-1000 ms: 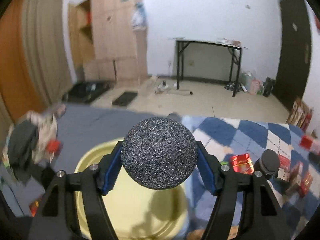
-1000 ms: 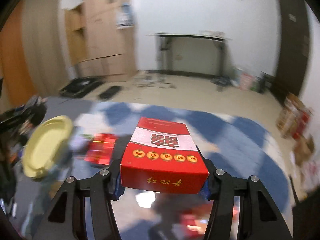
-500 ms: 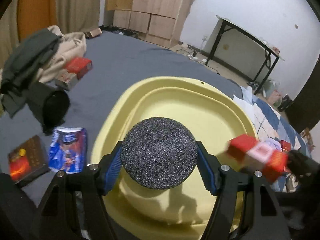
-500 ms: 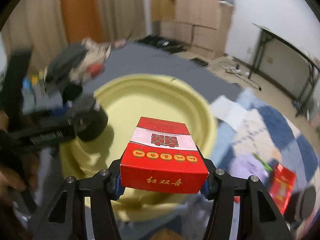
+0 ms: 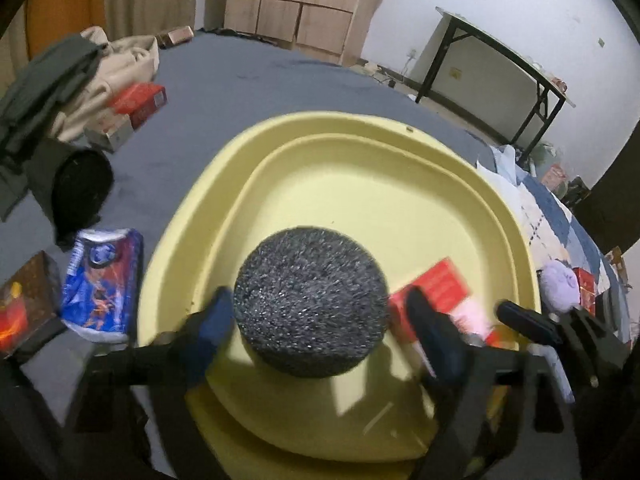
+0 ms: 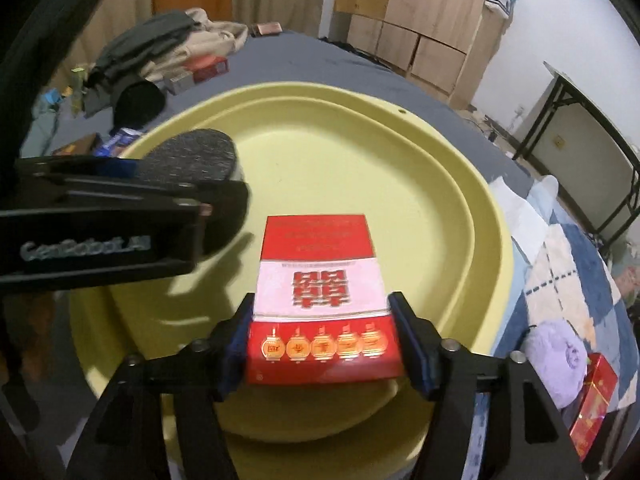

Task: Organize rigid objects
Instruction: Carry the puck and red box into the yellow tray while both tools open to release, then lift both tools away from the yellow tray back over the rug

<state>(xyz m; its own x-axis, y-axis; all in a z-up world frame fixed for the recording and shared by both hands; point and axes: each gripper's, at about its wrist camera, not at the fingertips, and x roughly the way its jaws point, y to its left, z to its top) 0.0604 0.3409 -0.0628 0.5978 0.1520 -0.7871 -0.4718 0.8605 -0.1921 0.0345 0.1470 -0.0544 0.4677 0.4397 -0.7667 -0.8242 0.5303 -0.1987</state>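
Both tongs hang over the yellow basin (image 5: 360, 184), which sits on a grey bed (image 5: 240, 80). The left tongs (image 5: 316, 320) are spread a little, their blue pads beside the dark grey foam puck (image 5: 310, 304); whether they touch it I cannot tell. The right tongs (image 6: 322, 340) are clamped on the red box (image 6: 320, 292), level above the basin's floor.

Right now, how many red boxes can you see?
3. One red box is in the right gripper over the yellow basin; one lies by the clothes pile; one lies beside the purple plush. Others may be hidden.
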